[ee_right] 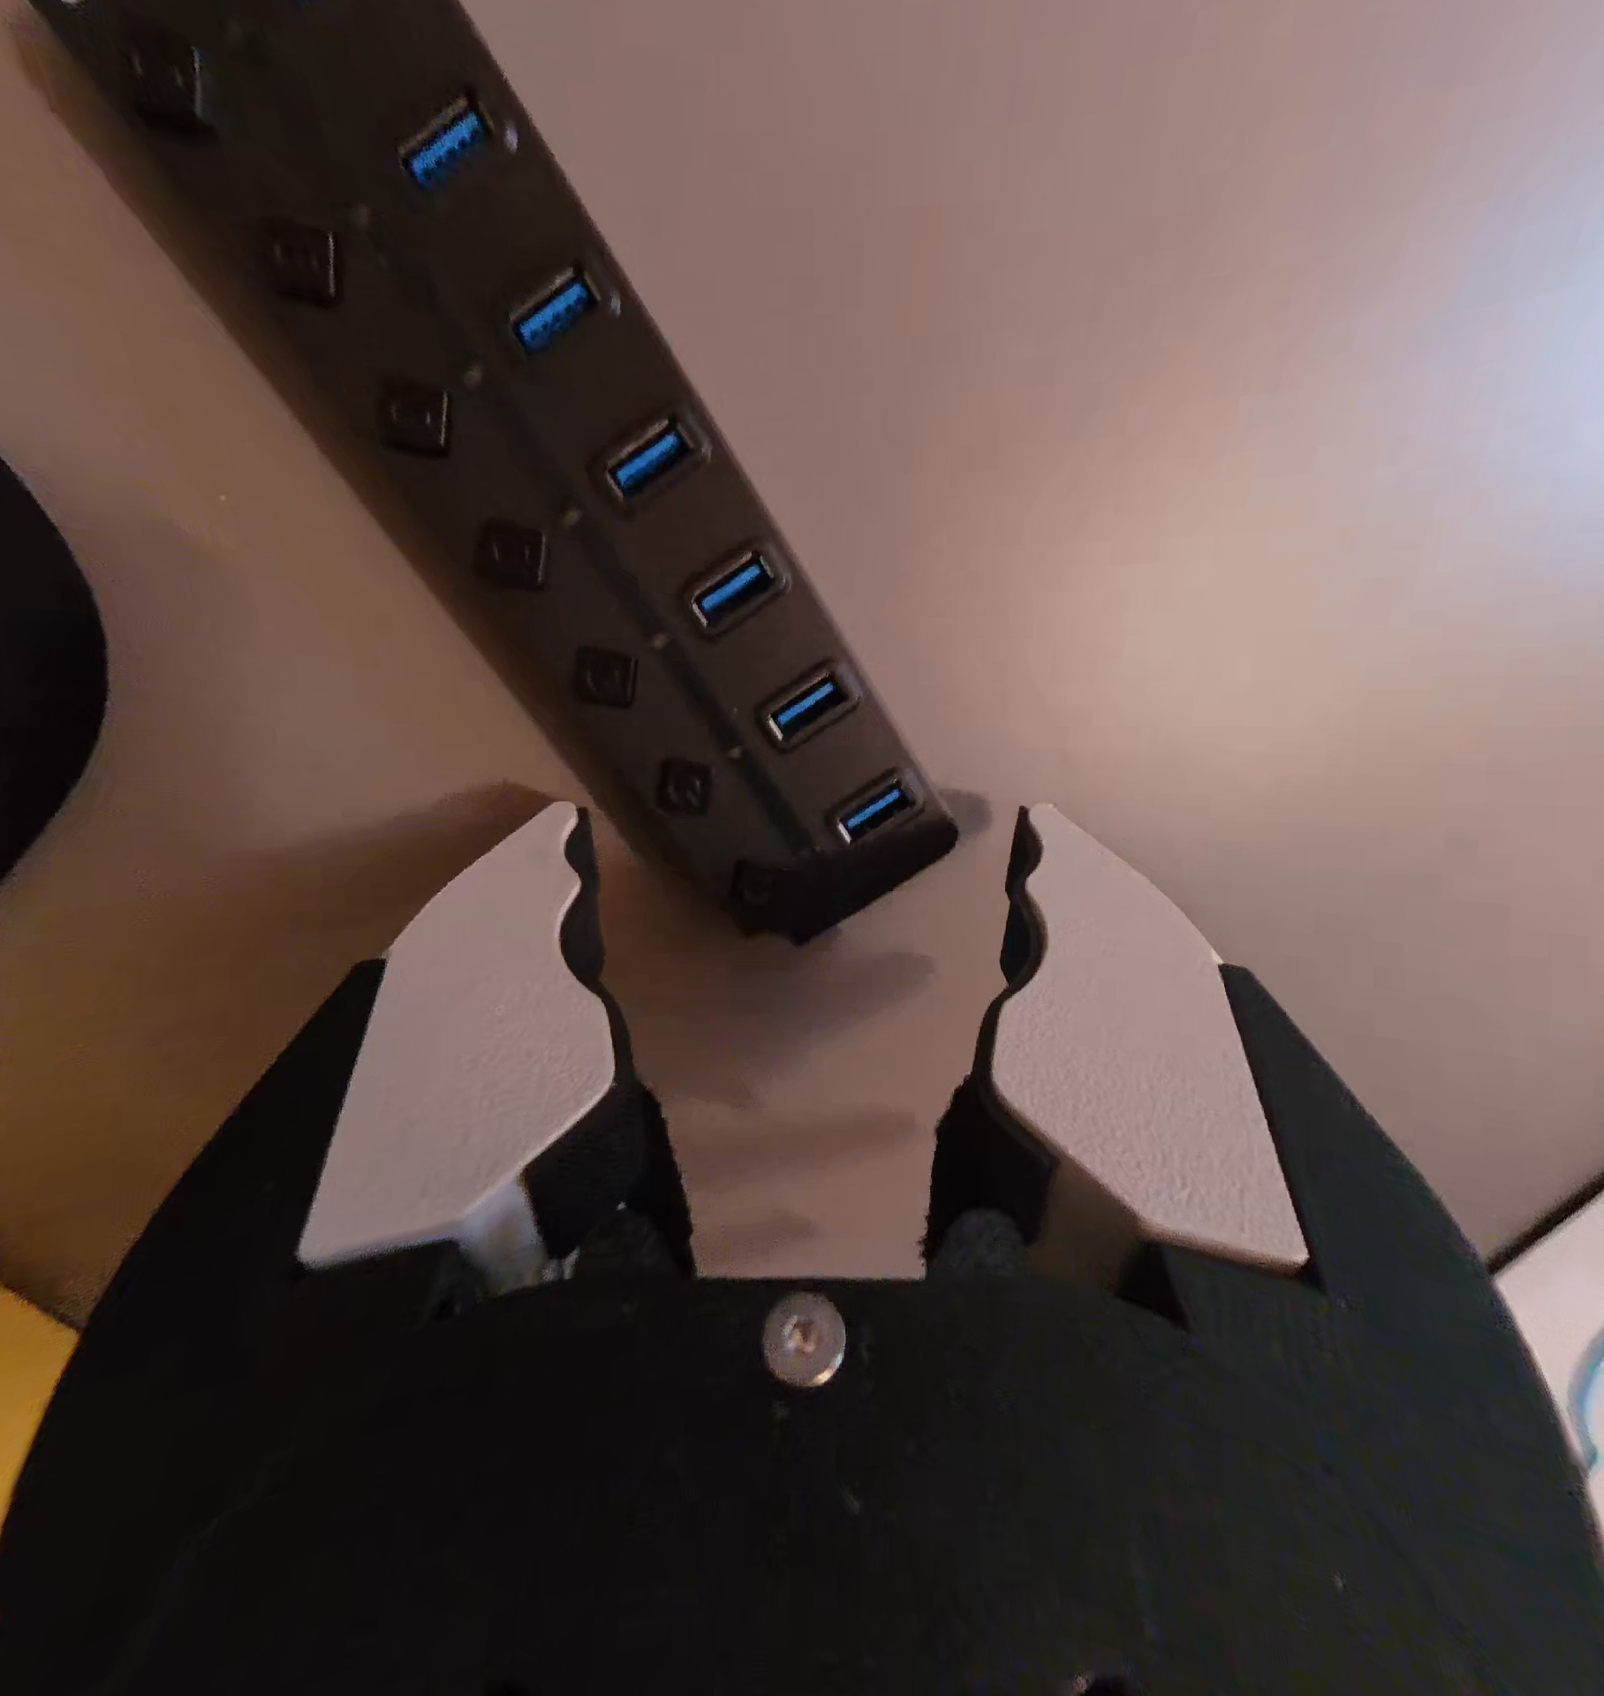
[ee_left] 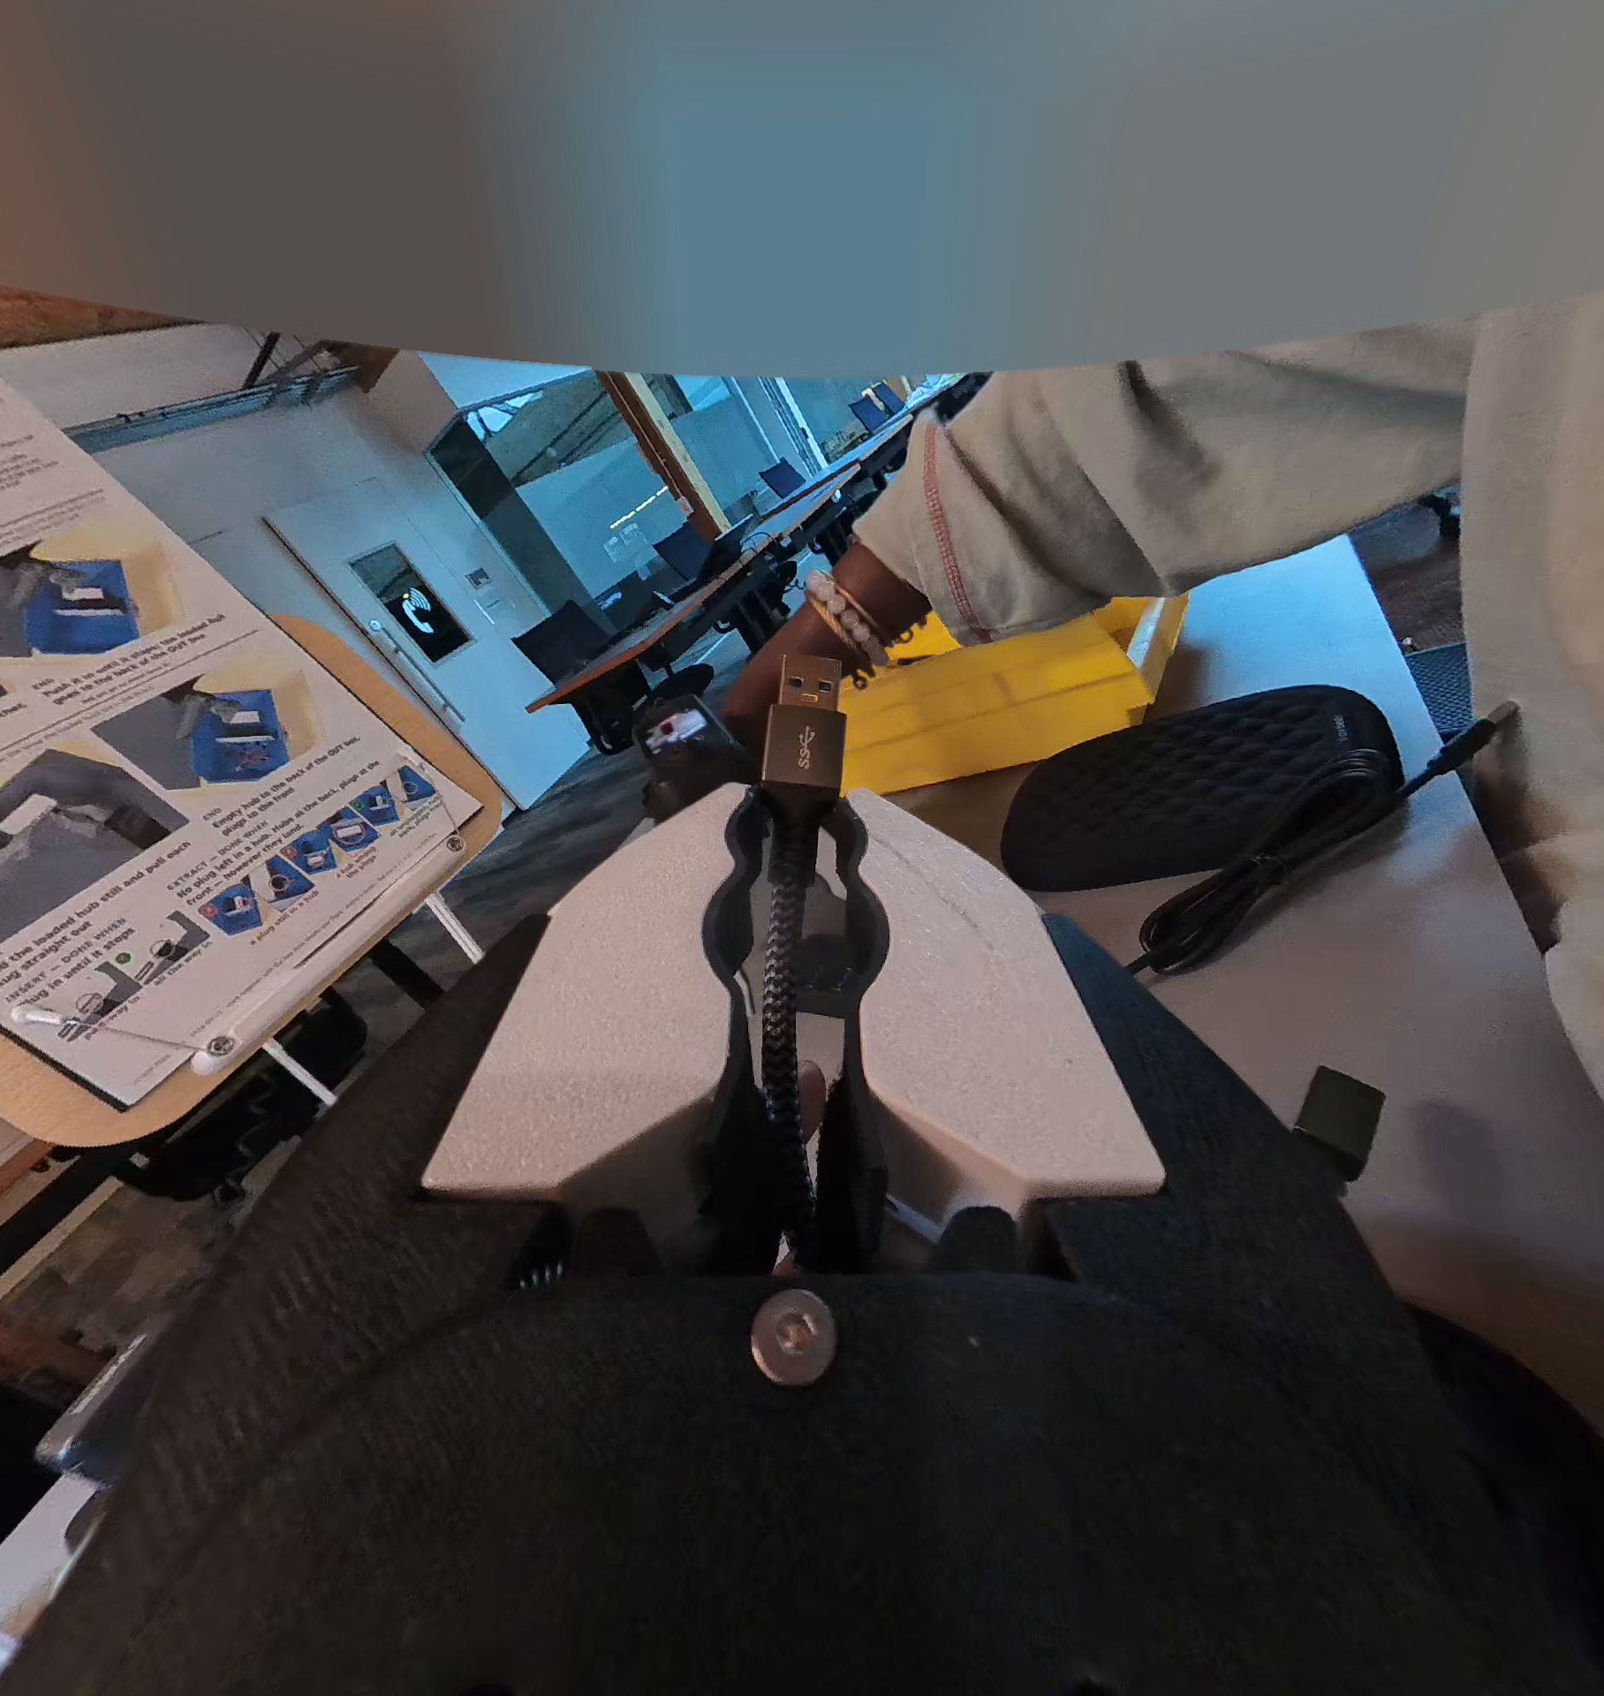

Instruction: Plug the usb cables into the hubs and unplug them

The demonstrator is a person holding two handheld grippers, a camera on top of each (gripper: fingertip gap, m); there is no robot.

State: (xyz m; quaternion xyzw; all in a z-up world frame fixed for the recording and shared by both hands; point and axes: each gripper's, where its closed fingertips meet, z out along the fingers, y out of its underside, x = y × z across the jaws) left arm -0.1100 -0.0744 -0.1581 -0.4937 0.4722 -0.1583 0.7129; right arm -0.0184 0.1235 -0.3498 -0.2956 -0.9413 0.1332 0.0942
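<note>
In the left wrist view my left gripper is shut on a black braided usb cable. Its dark grey plug sticks out past the fingertips, metal end up, in the air above the table. In the right wrist view my right gripper is open and empty. A long black usb hub with several blue ports lies on the table and runs away from me to the upper left. Its near end lies between and just beyond my fingertips. All ports in view are empty.
A yellow bin and a black oval pad with a coiled thin black cable sit on the white table. A person's sleeved arm reaches over the bin. An instruction sheet on a wooden stand is at left.
</note>
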